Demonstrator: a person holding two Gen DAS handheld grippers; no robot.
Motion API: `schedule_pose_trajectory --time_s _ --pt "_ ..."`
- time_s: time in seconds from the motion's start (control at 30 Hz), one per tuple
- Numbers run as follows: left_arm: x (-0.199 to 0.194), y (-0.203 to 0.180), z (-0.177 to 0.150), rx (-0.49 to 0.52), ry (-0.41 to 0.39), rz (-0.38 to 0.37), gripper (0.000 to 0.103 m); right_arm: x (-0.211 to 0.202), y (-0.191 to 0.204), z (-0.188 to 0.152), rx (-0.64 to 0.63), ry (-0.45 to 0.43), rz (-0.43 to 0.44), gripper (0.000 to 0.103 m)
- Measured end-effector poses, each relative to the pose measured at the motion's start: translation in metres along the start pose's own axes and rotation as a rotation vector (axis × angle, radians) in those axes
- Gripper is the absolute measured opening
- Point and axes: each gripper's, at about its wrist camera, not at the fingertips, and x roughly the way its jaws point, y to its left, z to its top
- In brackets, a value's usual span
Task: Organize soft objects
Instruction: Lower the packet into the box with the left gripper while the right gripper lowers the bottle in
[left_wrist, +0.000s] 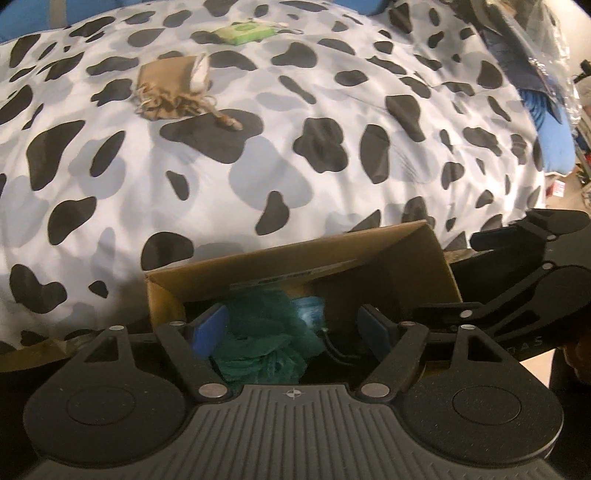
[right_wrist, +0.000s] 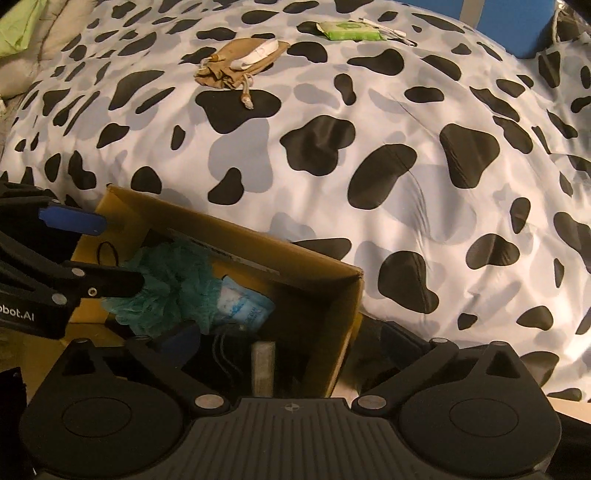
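An open cardboard box (left_wrist: 417, 258) (right_wrist: 332, 295) sits at the near edge of the bed. Inside lie a teal mesh bath pouf (left_wrist: 258, 343) (right_wrist: 173, 288), a pale blue packet (right_wrist: 240, 306) and dark items. My left gripper (left_wrist: 291, 328) is open over the box, its blue pads either side of the pouf. My right gripper (right_wrist: 291, 343) is open and straddles the box's right wall. A tan drawstring pouch (left_wrist: 168, 88) (right_wrist: 240, 62) with a white object on it lies far across the bed. A green wipes pack (left_wrist: 243, 32) (right_wrist: 349, 30) lies beyond it.
The cow-print duvet (left_wrist: 332, 177) (right_wrist: 406, 184) covers the bed. Blue fabric and a clear plastic bag (left_wrist: 546, 66) lie at the far right in the left wrist view. A grey pillow and green cloth (right_wrist: 18, 26) sit far left in the right wrist view.
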Motion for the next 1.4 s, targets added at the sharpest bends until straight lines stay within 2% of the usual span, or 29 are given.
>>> schedule_pose_trajectory --time_s 0.67,1.23,1.4 --pt "0.0077 0.0071 -0.0005 -0.032 0.053 0.062 0.077 0.0062 0.0017 0.0005 -0.014 0.029 -0.014 0.103" --pt "0.0042 0.0081 0.0017 -0.035 0.027 0.064 0.077 0.0006 -0.0001 0.0046 0.000 -0.019 -0.037 0.103" --pt "-0.0008 0.0066 0.0030 -0.027 -0.005 0.055 0.077 -0.0028 -0.0013 0.0068 0.011 -0.047 -0.047 0.103"
